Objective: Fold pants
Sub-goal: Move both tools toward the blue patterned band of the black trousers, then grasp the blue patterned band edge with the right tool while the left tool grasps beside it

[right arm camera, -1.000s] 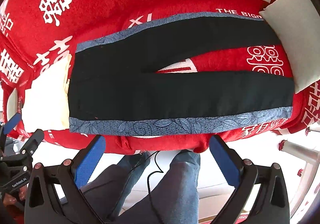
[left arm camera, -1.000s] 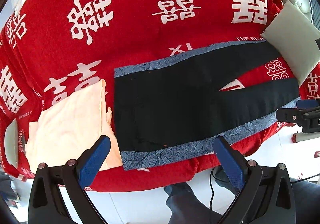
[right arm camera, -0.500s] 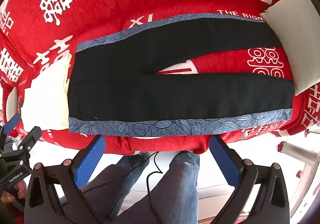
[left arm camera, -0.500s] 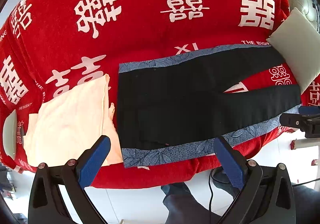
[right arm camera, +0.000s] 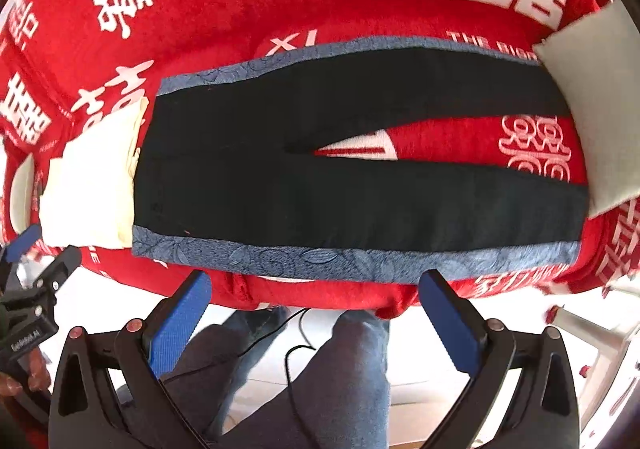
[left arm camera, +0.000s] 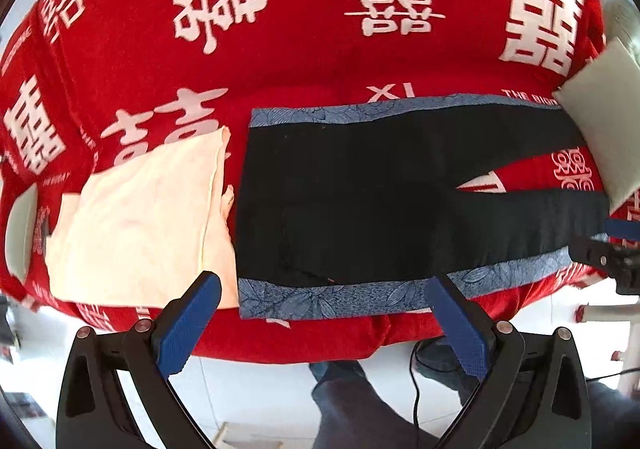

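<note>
Black pants [left arm camera: 360, 201] with blue leaf-patterned side stripes lie flat on the red bed cover, waist to the left, both legs spread to the right; they also show in the right wrist view [right arm camera: 320, 177]. My left gripper [left arm camera: 324, 289] is open and empty, just off the near edge by the waist end. My right gripper [right arm camera: 316, 285] is open and empty, just off the near edge by the middle of the near leg. Each gripper shows at the edge of the other's view.
A folded cream cloth [left arm camera: 140, 221] lies left of the waist, touching it. A grey-white cushion [left arm camera: 604, 117] sits at the right by the leg ends. The red cover [left arm camera: 280, 61] with white characters spreads behind. The person's legs and a cable [right arm camera: 296, 333] are below the bed edge.
Both grippers have drifted slightly toward the bed, so the pants sit a little lower and closer in both views. Both stay open. The pants have not moved.
</note>
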The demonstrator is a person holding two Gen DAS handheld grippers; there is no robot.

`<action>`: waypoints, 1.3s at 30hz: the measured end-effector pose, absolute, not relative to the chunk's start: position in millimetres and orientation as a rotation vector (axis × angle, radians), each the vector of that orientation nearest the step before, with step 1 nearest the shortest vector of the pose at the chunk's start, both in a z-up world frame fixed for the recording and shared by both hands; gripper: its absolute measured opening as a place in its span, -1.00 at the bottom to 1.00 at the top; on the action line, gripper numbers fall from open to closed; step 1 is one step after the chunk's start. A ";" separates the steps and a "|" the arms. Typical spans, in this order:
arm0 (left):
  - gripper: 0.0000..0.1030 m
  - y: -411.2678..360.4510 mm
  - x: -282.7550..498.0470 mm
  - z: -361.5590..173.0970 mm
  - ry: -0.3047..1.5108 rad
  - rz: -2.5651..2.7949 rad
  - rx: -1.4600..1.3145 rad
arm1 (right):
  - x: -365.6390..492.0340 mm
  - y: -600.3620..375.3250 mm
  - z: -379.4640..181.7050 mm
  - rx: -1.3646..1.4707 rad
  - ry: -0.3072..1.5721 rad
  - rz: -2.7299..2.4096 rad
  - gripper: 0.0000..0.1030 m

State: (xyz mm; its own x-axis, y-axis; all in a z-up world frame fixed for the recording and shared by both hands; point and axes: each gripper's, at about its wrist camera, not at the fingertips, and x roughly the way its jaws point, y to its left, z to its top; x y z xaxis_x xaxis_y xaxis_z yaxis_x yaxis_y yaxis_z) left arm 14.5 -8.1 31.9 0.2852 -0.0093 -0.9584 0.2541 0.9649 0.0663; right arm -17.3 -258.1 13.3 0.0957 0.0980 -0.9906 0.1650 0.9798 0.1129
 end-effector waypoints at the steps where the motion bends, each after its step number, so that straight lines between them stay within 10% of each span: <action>1: 1.00 -8.9 13.7 31.8 1.277 -0.168 0.208 | -16.6 -259.5 14.7 0.200 1.475 -0.040 1.00; 31: 1.00 -4.5 5.5 -69.8 1.410 -0.167 0.131 | -24.2 -255.2 -77.6 0.159 1.542 -0.113 1.00; 39: 1.00 36.0 7.2 -123.2 1.411 -0.173 -0.097 | -39.3 -253.6 -114.6 0.602 1.388 0.022 0.99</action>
